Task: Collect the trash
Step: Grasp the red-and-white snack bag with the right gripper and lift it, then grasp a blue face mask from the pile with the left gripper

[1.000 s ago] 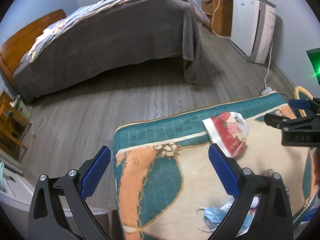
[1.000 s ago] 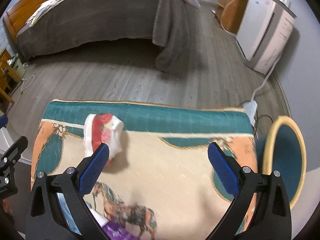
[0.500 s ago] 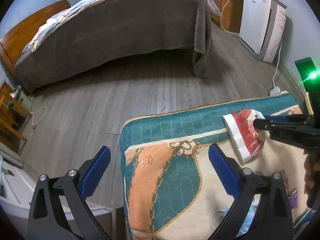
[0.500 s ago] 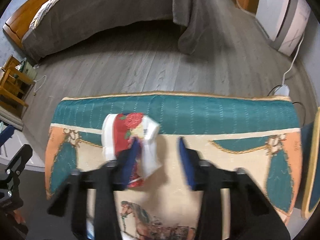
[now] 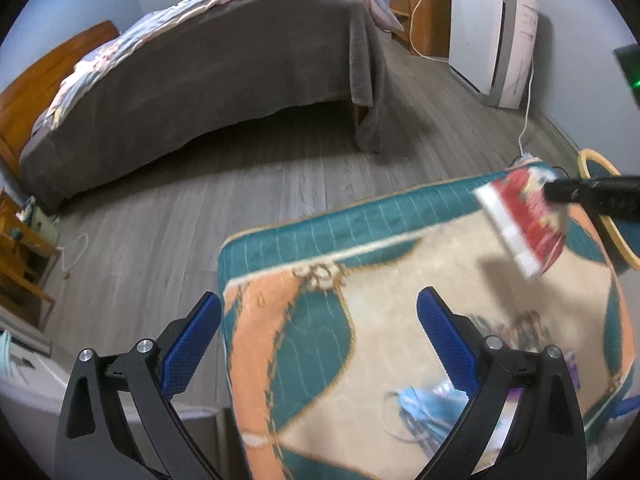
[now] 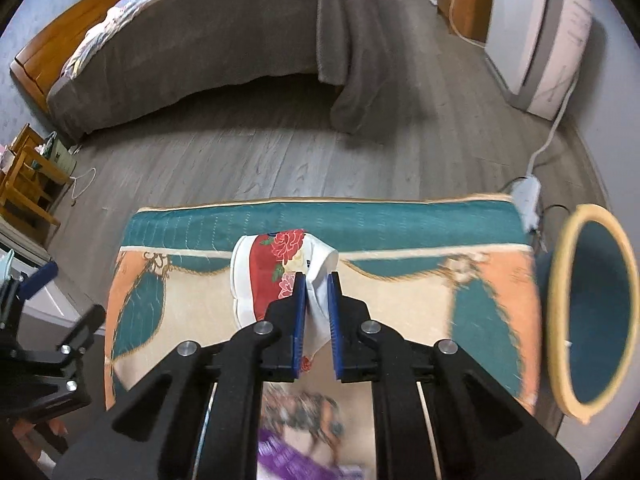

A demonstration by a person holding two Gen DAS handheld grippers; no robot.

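The right tool [image 6: 316, 280] is clenched on a red-and-white flowered packet [image 6: 272, 276], its blue pads pinching the packet's white right-hand edge, and its jaws are closing down on it to nearly their tightest. In the left wrist view that packet [image 5: 528, 216] hangs blurred at about two o'clock, lifted clear above the patterned tabletop [image 5: 360, 320] with its shadow on the cloth below it, and the black tip of the right tool [image 5: 560, 192] grips its upper right corner. The left tool [image 5: 316, 340] is released, its two blue pads standing wide apart with nothing between them, poised over the near left part of the tabletop. At about five o'clock in the same view a crumpled light-blue face mask [image 5: 420, 404] lies on the cloth just beside the right finger of the left tool. In the right wrist view a blurred purple wrapper [image 6: 288, 460] lies on the tabletop at six o'clock, partly hidden by the tool's frame. A round bin with a yellow rim [image 6: 560, 300] and teal inside stands off the tabletop's edge at three o'clock. Beyond, at twelve o'clock, a bed [image 6: 224, 48] with a grey cover stands on the grey wooden floor [image 6: 240, 160].
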